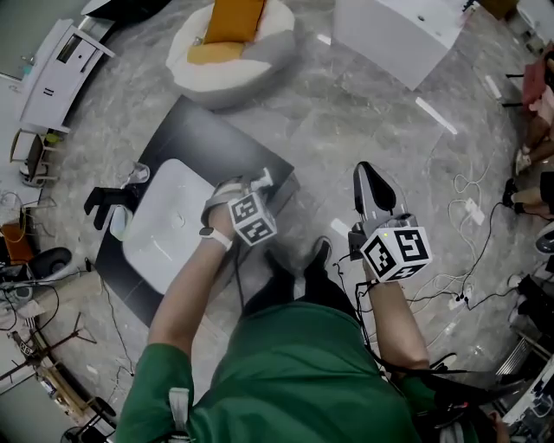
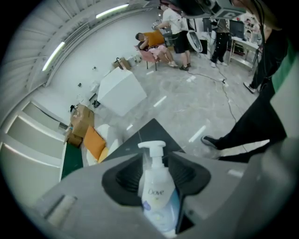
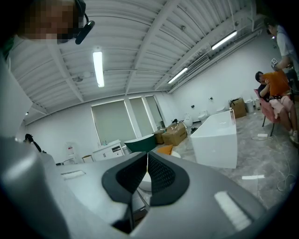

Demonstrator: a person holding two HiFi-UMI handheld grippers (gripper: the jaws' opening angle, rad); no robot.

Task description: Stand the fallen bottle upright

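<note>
The left gripper (image 2: 156, 161) stood spread around the white plastic pump bottle (image 2: 156, 200). Closing off-centre could squirt its smooth body forward, out of the jaws.

Grey marble floor (image 1: 346, 112), ceiling striplights (image 3: 98, 67)

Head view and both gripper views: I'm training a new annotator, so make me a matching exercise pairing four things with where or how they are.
Things:
1. white Dove pump bottle
2. right gripper
3. white rectangular basin
4. orange cushion

Places or states:
A. on the round white seat
B. jaws together, nothing between them
C. between the left gripper's jaws
D. on the dark countertop

Pairs: 1-C; 2-B; 3-D; 4-A
</note>
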